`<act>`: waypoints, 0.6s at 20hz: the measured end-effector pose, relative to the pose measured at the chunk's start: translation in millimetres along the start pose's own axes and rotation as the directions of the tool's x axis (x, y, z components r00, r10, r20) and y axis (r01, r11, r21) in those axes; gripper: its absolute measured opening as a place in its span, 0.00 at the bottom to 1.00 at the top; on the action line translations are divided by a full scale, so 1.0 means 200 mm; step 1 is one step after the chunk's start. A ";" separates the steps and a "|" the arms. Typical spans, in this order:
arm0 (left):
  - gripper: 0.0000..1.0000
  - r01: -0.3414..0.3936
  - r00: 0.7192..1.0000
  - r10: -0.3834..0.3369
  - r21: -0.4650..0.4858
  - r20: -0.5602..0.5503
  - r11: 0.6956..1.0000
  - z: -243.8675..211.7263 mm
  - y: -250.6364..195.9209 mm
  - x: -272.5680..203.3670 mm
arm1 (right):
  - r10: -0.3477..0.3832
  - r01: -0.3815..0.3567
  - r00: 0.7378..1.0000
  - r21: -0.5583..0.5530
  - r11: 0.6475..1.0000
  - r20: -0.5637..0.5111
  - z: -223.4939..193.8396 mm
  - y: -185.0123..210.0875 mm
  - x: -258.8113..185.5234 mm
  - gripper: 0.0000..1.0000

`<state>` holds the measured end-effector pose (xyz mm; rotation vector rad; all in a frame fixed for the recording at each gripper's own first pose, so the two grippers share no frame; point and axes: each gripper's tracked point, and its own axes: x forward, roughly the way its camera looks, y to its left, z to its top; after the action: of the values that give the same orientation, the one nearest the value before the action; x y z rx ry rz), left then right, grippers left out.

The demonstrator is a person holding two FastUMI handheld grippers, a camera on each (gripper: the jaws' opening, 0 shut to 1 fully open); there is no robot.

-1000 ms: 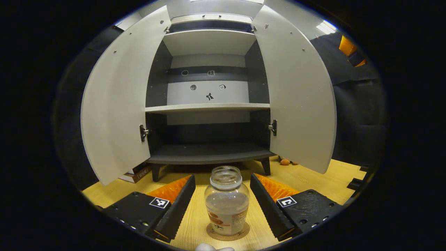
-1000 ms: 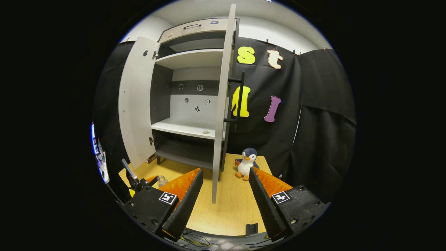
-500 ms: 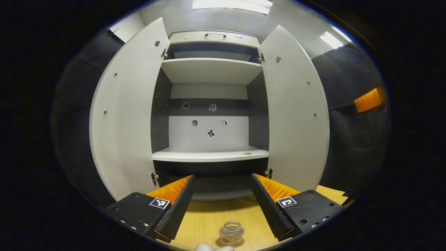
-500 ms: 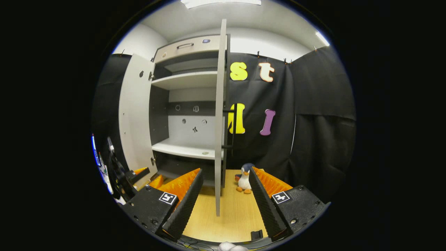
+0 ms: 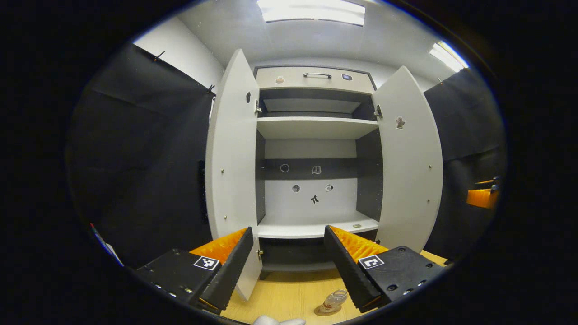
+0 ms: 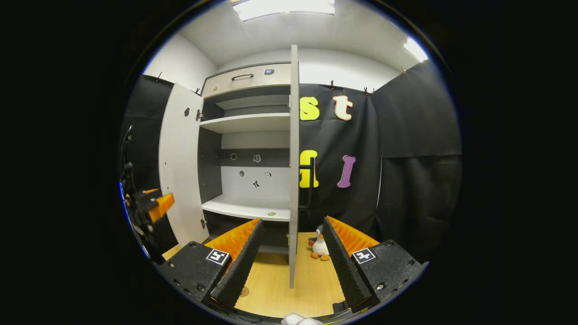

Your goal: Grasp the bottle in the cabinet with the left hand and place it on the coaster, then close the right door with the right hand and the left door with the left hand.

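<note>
Left gripper view: the left hand-held gripper (image 5: 286, 266) has lifted clear with fingers wide and empty. The bottle (image 5: 334, 300), between those fingers a second ago, now stands on the coaster (image 5: 321, 311) at the frame's lower centre, on the worktop (image 5: 284, 298). Placement judged complete. Right gripper view: the right hand-held gripper (image 6: 289, 266), also wide, faces the right door (image 6: 294, 180) edge-on at centre; closing is next.

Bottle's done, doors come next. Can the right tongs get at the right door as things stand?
Probably yes. The right door stands edge-on straight ahead of the open right tongs, with only bare table between; the toy penguin sits off to the side.
</note>
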<state>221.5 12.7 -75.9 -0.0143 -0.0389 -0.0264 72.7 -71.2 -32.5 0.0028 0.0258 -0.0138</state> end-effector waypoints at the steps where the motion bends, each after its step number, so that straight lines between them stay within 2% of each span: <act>1: 0.95 -0.008 1.000 0.008 0.001 -0.012 1.000 -0.01 0.04 -0.05 | 0.001 -0.001 1.000 0.004 1.000 -0.001 -0.01 0.02 -0.02 0.82; 7: 0.95 -0.041 0.994 0.044 0.026 -0.095 0.999 -0.12 0.22 -0.30 | -0.031 0.031 1.000 0.006 1.000 -0.008 0.01 0.04 -0.07 0.82; 12: 0.96 -0.043 0.992 0.045 0.017 -0.122 0.999 -0.15 0.26 -0.42 | -0.119 0.120 0.993 0.030 0.992 -0.007 0.13 -0.23 0.04 0.82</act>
<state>140.1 66.4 -109.5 0.0012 0.0837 0.0168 80.8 -117.2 -6.6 0.0313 0.0305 -0.1339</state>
